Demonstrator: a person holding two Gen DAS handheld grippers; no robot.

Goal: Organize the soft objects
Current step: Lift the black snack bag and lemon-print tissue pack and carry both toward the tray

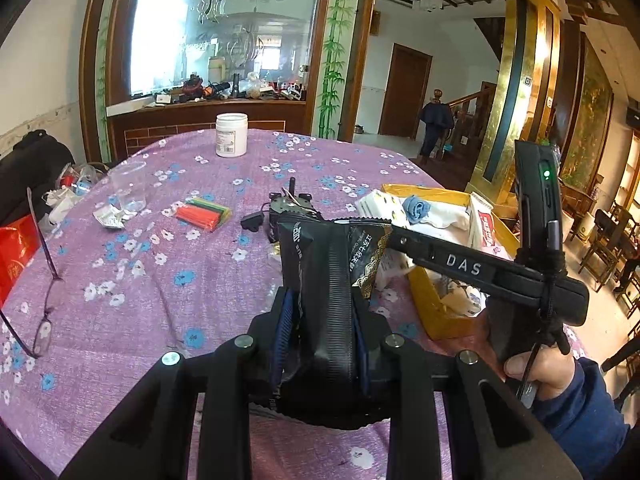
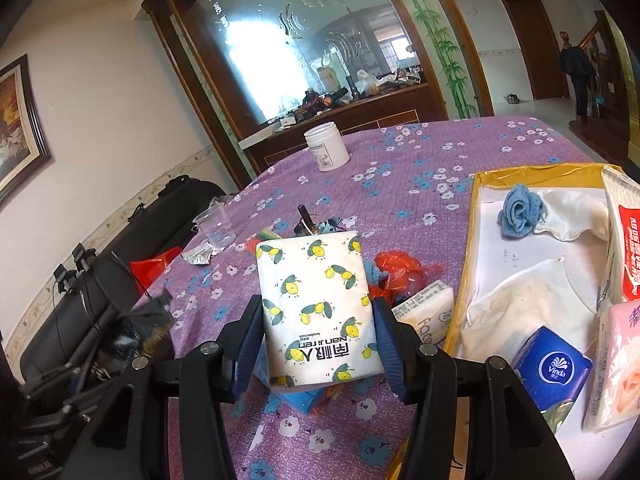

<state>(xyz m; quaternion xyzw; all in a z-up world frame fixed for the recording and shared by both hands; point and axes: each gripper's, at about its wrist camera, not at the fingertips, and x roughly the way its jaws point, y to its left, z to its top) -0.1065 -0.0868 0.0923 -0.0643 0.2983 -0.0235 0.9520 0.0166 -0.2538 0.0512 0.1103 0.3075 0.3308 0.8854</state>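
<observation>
Left wrist view: left gripper (image 1: pixel 320 332) clamped narrow on a black snack pouch (image 1: pixel 320 280), pouch upright between the blue pads (image 1: pixel 285 320) and raised above the purple floral tablecloth (image 1: pixel 140 280). Beyond the pouch, a yellow box (image 1: pixel 432 304) at the table's right side, loaded with a lemon-print tissue pack (image 1: pixel 376 204), a rolled blue cloth (image 1: pixel 416 207) and white cloths. Right gripper body marked DAS seen crossing over the box, gripped by the person's right hand (image 1: pixel 540 368); state of its fingers not discernible here. Further back on the cloth: white jar (image 1: pixel 231 135), clear plastic cup (image 1: pixel 128 188), bundle of coloured straws (image 1: pixel 204 213), small black device (image 1: pixel 292 208); eyeglasses (image 1: pixel 42 300) at the left edge. Right wrist view: right gripper (image 2: pixel 318 328) closed on the lemon-print tissue pack (image 2: pixel 316 308), pack held flat side up between both blue pads (image 2: pixel 248 340), above the tablecloth (image 2: pixel 400 184) and just left of the yellow box (image 2: pixel 464 264). Inside the box: rolled blue cloth (image 2: pixel 520 210), white cloths (image 2: pixel 528 304), blue Vinda tissue pack (image 2: pixel 552 368), pink tissue pack (image 2: pixel 620 364), red-and-white tissue pack (image 2: pixel 628 248). Between pack and box, a red plastic bag (image 2: pixel 400 270) and a white facial tissue pack (image 2: pixel 428 308) on the table. White jar (image 2: pixel 326 146) and clear cup (image 2: pixel 216 226) farther back.
</observation>
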